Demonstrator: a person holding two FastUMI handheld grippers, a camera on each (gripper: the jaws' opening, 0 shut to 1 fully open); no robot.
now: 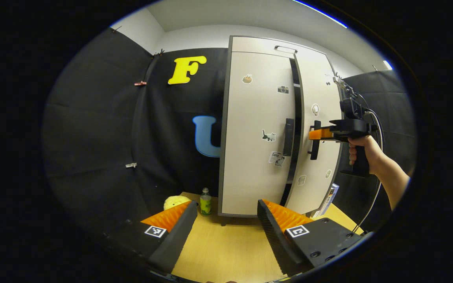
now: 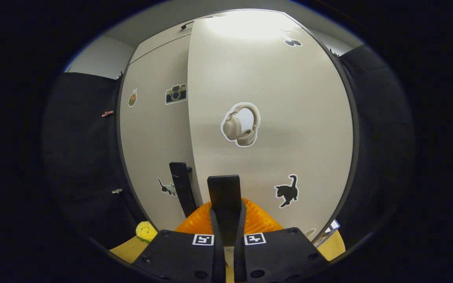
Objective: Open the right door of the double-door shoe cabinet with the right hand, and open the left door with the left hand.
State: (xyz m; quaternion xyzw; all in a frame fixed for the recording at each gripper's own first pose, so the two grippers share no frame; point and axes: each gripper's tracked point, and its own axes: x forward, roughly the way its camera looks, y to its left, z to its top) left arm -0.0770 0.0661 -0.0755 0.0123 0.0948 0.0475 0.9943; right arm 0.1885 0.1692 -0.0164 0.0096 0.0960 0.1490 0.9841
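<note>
Shoe cabinet (image 1: 250, 133) upright at desk's (image 1: 226, 251) far edge, right door (image 1: 321, 157) ajar, left door (image 1: 256, 129) closed. Right gripper (image 2: 226, 214) clamped on right door's handle (image 2: 223, 192), fingers pressed together on it. Left gripper (image 1: 226, 220) spread wide, empty, low over desk, facing cabinet. Bottle (image 1: 205, 202) beside cabinet's left corner

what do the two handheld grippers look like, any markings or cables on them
Left gripper: two wedge-shaped ridged fingers on black bodies, each carrying a square black-and-white marker. Right gripper: black pistol-style handle in a bare-forearmed hand, cables trailing behind it; two square markers show on it in the right gripper view.
</note>
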